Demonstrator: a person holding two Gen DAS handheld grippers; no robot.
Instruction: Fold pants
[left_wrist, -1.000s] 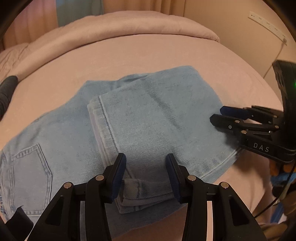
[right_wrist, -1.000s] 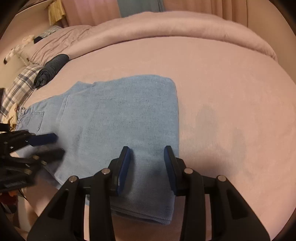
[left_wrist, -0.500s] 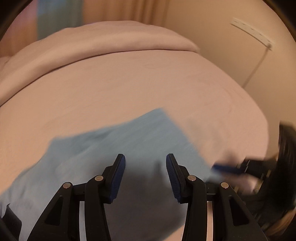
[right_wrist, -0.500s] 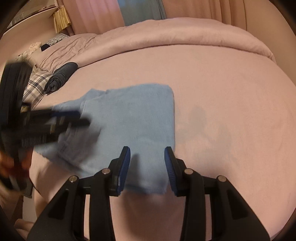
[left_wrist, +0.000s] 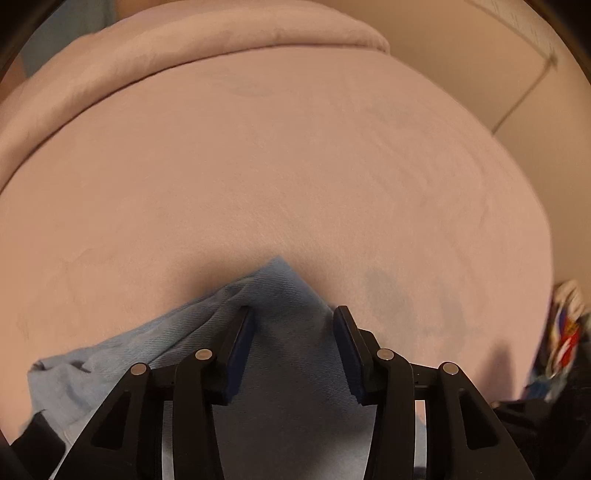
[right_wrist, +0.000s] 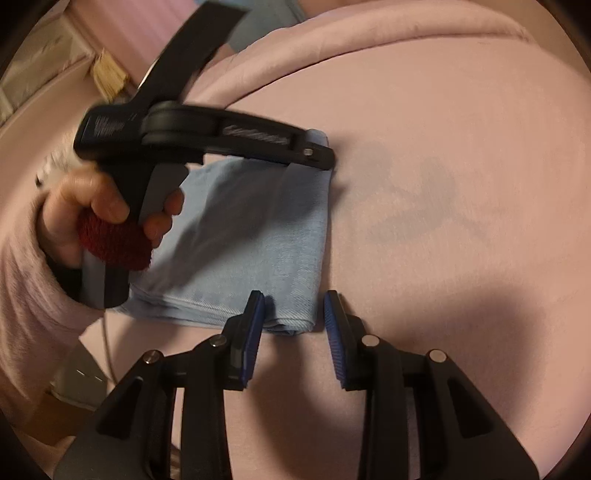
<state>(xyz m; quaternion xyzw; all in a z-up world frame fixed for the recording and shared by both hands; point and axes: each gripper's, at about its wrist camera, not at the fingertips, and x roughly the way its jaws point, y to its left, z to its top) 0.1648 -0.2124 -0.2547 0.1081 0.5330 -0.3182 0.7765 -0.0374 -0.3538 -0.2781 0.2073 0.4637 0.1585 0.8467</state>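
Note:
The light blue jeans (right_wrist: 251, 236) lie folded in a compact rectangle on the pink bed. My left gripper (left_wrist: 293, 321) is open and hovers over the far corner of the jeans (left_wrist: 280, 295); in the right wrist view its body (right_wrist: 207, 133) crosses above the far edge of the fold. My right gripper (right_wrist: 293, 306) is open, its fingers astride the near right corner of the jeans, empty.
The pink bedspread (left_wrist: 295, 166) stretches away on all sides, with a rolled duvet (left_wrist: 184, 55) at the back. A wall (left_wrist: 498, 55) stands at the right. The bed edge and floor clutter (right_wrist: 74, 398) show at the lower left.
The left gripper has swung over the jeans to their far right corner. The jeans now lie in a smaller folded rectangle. The right gripper has drawn back to the near corner.

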